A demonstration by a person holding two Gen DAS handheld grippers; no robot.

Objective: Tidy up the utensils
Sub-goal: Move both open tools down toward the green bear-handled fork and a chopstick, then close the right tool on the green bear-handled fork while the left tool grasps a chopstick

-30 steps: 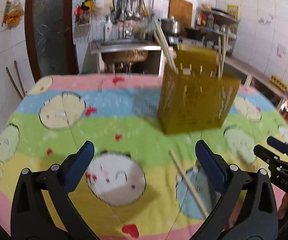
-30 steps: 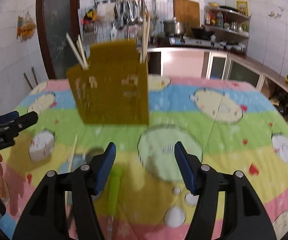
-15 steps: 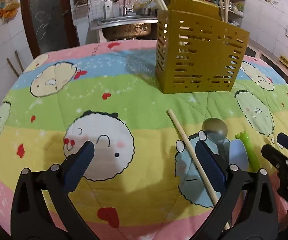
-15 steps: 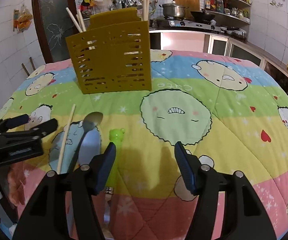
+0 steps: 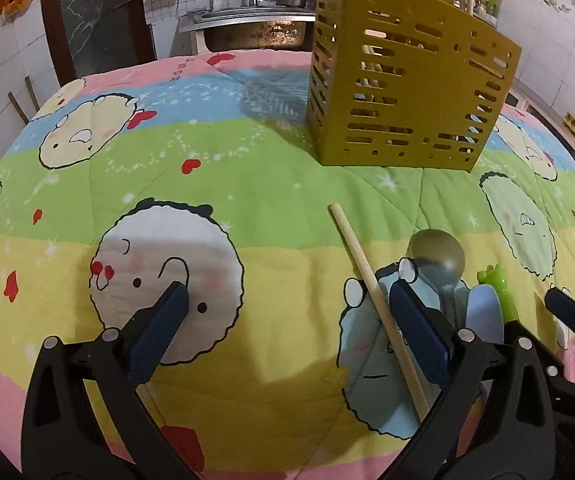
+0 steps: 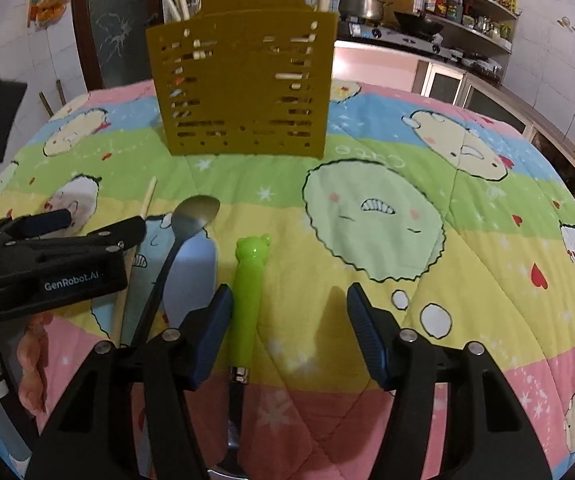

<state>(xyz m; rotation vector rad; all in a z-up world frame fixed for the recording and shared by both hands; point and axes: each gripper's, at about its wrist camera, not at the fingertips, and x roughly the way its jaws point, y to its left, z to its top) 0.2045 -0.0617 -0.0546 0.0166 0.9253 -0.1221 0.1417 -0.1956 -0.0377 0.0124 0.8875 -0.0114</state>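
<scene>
Right hand-held gripper point(image 6: 289, 320): jaws apart, closing, holding nothing; green-handled utensil point(image 6: 249, 292) lies on bench point(image 6: 467, 280) between them, just beside left pad, contact unclear

Left hand-held gripper point(image 5: 287, 332): jaws wide apart, empty; chopstick point(image 5: 375, 300) just inside right pad

Spoon point(image 6: 191, 224) between both grippers; yellow utensil holder point(image 6: 243, 84) upright well ahead
</scene>
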